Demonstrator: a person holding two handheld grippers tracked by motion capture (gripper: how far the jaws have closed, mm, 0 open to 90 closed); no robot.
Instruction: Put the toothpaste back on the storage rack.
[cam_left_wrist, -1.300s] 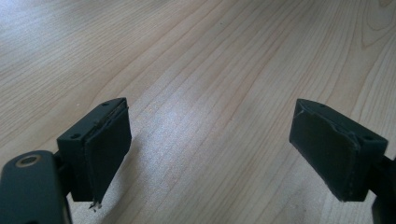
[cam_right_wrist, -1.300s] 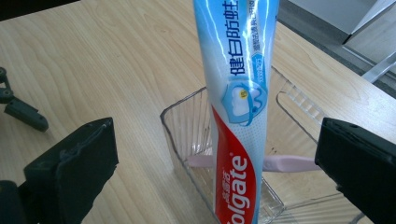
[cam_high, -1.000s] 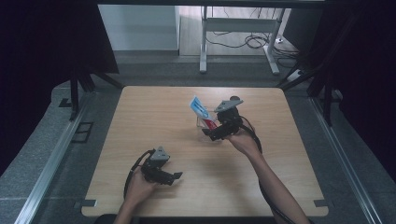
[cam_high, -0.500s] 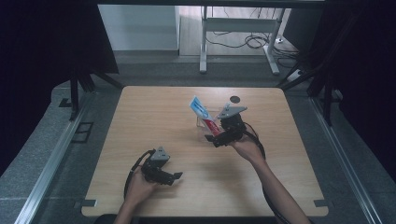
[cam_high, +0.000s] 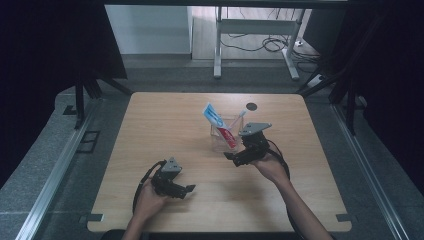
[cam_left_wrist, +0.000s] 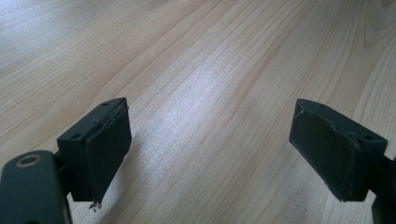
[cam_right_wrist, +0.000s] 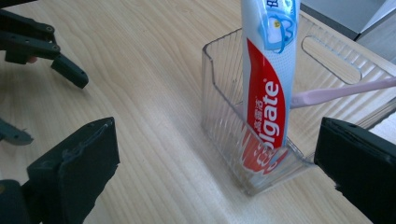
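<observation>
We see a clear plastic holder (cam_high: 223, 135) standing near the middle of the wooden worktop (cam_high: 165, 125), a little toward its far side. Inside it a toothpaste tube (cam_high: 218, 122) leans upright, and a pink toothbrush (cam_right_wrist: 336, 92) lies slanted in the same holder behind the tube. In our judgement the loading of the holder is done, or almost done, because both things are already inside and nothing else lies loose on the worktop.

Our right tool (cam_high: 239, 158) is just beside the holder, on its near side, with its jaws spread wide and holding nothing; in the right gripper view the holder and the tube stand between the two black jaws but apart from them. Our left tool (cam_high: 186, 190) rests low near the front edge of the worktop, well apart from the holder, and its jaws are also spread over bare wood. What is left, we think, is only to draw the right tool clear, or to straighten the tube if that is wanted.

The worktop is light wood with visible grain and a small dark round hole (cam_high: 251, 106) near its far edge. Around it we see grey floor, black curtains on both sides, and behind it a metal frame (cam_high: 255, 30) with cables (cam_high: 260, 44) on the floor.
</observation>
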